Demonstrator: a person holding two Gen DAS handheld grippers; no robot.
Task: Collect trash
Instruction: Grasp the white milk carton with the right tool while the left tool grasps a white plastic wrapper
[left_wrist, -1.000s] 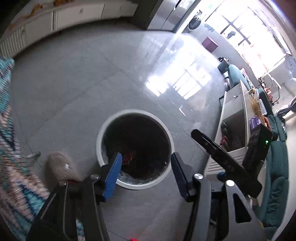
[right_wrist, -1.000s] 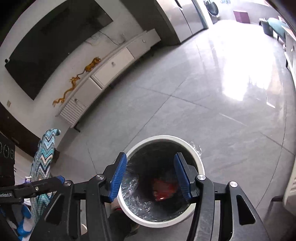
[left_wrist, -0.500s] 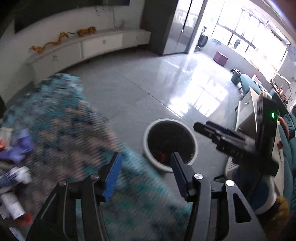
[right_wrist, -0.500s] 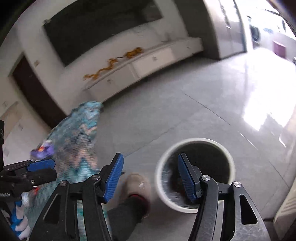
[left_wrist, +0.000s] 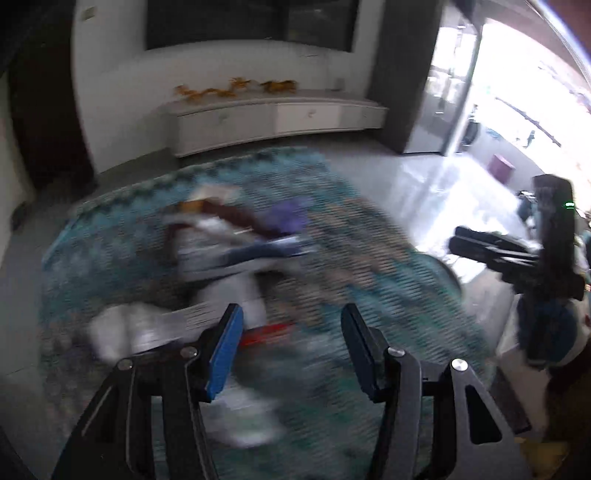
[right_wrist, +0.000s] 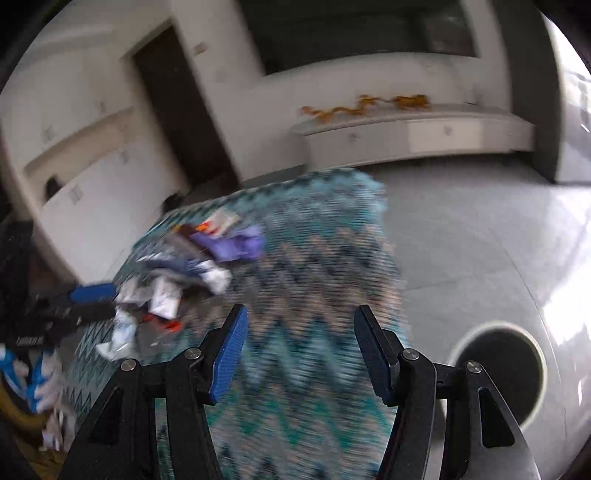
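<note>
On the rug (right_wrist: 314, 266), blurred trash pile (right_wrist: 192, 269), wrappers indistinct

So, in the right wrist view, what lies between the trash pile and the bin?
Only bare patterned rug and then grey floor tile separate the trash pile from the bin; no litter shows there. The left wrist view does not show the bin.

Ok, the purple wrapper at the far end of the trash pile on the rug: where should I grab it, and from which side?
Grip the purple wrapper on its loose right-hand edge, coming down from above on the bare rug side. It appears crumpled and raised, so there should be a fold to pinch, and other litter crowds its left. Blur hides its exact shape. The right hand-held gripper is open and empty.
</note>
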